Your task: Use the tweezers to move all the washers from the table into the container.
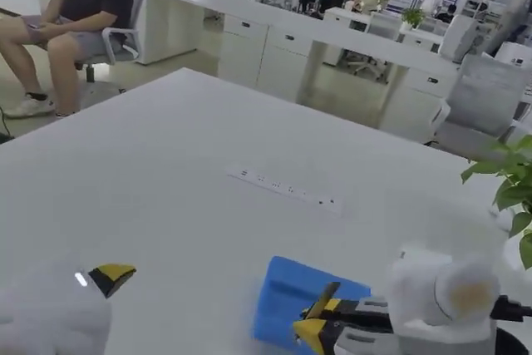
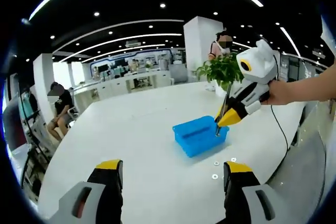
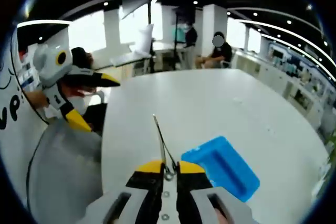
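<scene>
The right gripper (image 3: 168, 169) has its jaws pressed together on the tweezers (image 3: 160, 142), which stick out forward from between them. In the left gripper view the tweezers' tips hang over the right end of the blue container (image 2: 199, 135); whether they hold anything is too small to tell. Three washers (image 2: 215, 163) lie loose on the table (image 2: 142, 145), just in front of the container on its near side. The left gripper (image 2: 174, 169) is spread wide with nothing between its jaws, well back from the container. The table is white and bare, with a socket strip (image 1: 283, 187) set into its middle. Beyond it lie an open office with rows of white desks, a plant (image 1: 509, 184) at the right edge and a seated person (image 1: 79, 14) far left.
</scene>
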